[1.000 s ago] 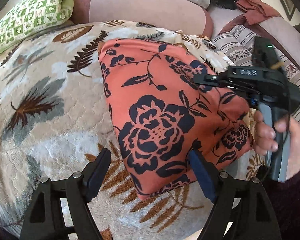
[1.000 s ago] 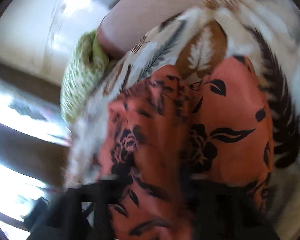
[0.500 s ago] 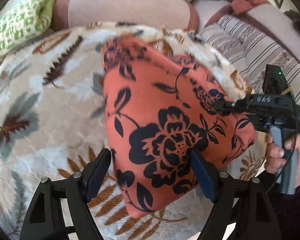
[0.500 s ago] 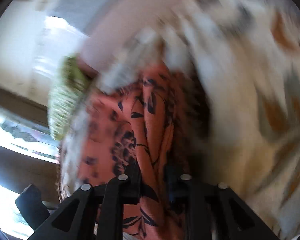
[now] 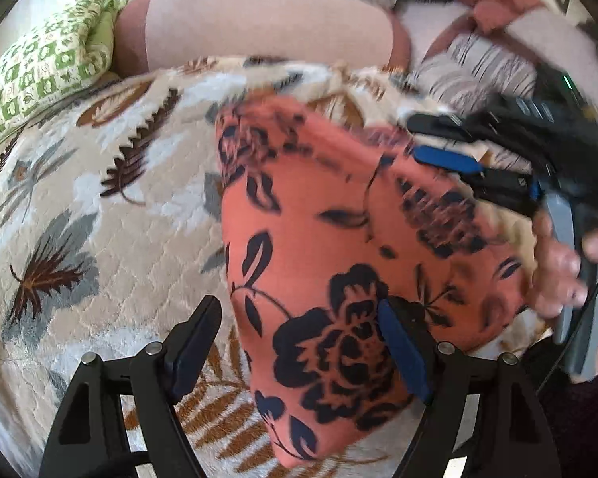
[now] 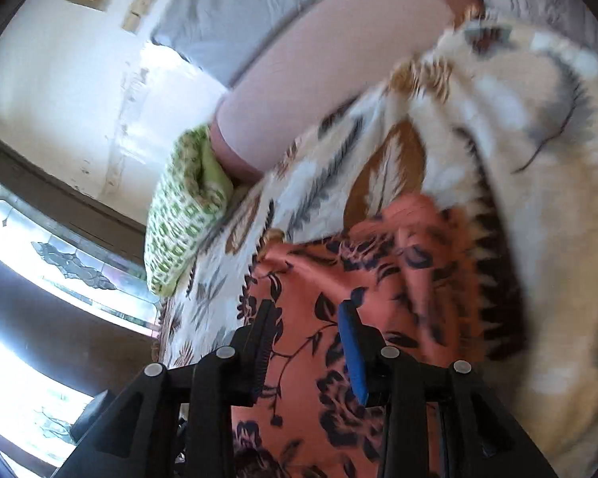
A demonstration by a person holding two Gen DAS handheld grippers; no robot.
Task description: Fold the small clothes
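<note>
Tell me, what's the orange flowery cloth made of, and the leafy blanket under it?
The orange flowery cloth looks like thin, smooth, matte fabric, maybe a stretchy knit: it lies flat and bends softly at its folded edges. The leafy blanket looks thicker and plush, with a quilted, wavy stitch pattern and fuzzy pile, perhaps fleece. The exact fibres can't be told.

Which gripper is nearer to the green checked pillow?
Left. The left gripper is beside the garment's pillow-side edge; the right gripper is beyond its far edge from the green checked pillow.
</note>
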